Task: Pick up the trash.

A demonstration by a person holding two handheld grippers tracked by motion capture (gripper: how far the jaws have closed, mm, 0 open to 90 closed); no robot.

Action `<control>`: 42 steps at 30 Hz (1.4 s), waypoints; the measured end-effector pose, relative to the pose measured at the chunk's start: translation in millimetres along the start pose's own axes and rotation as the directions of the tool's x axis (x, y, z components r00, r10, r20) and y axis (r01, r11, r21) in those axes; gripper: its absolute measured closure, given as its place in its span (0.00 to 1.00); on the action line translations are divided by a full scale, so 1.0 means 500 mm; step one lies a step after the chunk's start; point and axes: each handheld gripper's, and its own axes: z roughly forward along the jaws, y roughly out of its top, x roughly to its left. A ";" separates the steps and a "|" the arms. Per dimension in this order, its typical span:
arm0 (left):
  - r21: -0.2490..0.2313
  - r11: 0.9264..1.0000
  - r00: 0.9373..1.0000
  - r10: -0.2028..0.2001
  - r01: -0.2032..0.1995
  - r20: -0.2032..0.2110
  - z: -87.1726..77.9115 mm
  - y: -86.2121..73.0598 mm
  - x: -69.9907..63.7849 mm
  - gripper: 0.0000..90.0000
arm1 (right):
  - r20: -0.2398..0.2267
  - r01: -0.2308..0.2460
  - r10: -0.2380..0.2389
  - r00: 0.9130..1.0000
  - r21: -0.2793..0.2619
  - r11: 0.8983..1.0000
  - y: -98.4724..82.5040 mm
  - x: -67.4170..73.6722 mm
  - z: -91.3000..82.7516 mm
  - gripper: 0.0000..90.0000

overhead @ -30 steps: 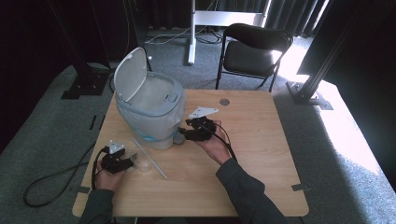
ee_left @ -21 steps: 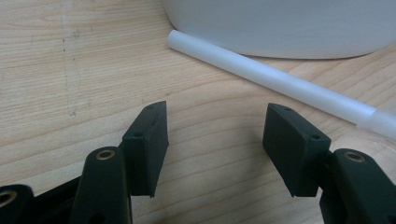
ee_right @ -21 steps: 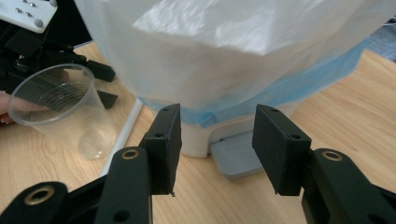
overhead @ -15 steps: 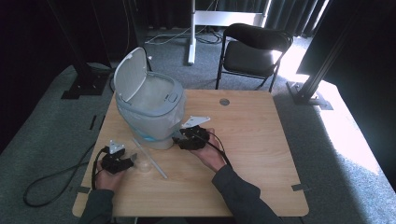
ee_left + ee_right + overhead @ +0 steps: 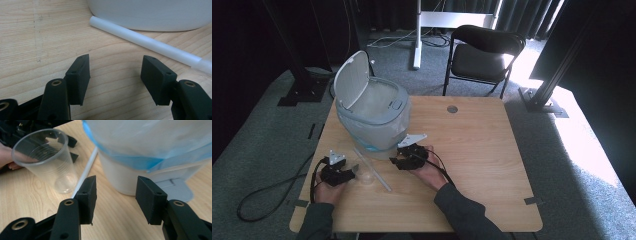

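A white pedal bin [image 5: 372, 117] with a blue liner and its lid tipped up stands at the table's back left. In front of it a clear plastic cup [image 5: 368, 177] stands upright beside a long white tube [image 5: 374, 171] lying on the wood. My left gripper [image 5: 353, 172] rests on the table left of the cup, jaws open and empty [image 5: 115, 72], facing the tube [image 5: 150, 43]. My right gripper [image 5: 395, 161] hangs low by the bin's base, open with nothing between its jaws [image 5: 115, 192]; the cup [image 5: 50, 160] is ahead to its left.
The bin's foot pedal [image 5: 175, 188] juts out onto the wood ahead of my right jaws. A black chair [image 5: 484, 55] stands beyond the table's far edge. The right half of the wooden table [image 5: 492, 160] is bare. A cable [image 5: 262, 197] trails off the left edge.
My right gripper has come down and moved toward the near left, from beside the bin's middle to its base. The left gripper, cup and tube have stayed put.
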 end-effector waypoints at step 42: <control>0.001 1.000 1.000 0.001 -0.001 0.003 0.000 0.000 0.000 0.45 | -0.048 0.084 -0.077 0.996 0.188 0.979 -0.041 0.077 0.131 0.68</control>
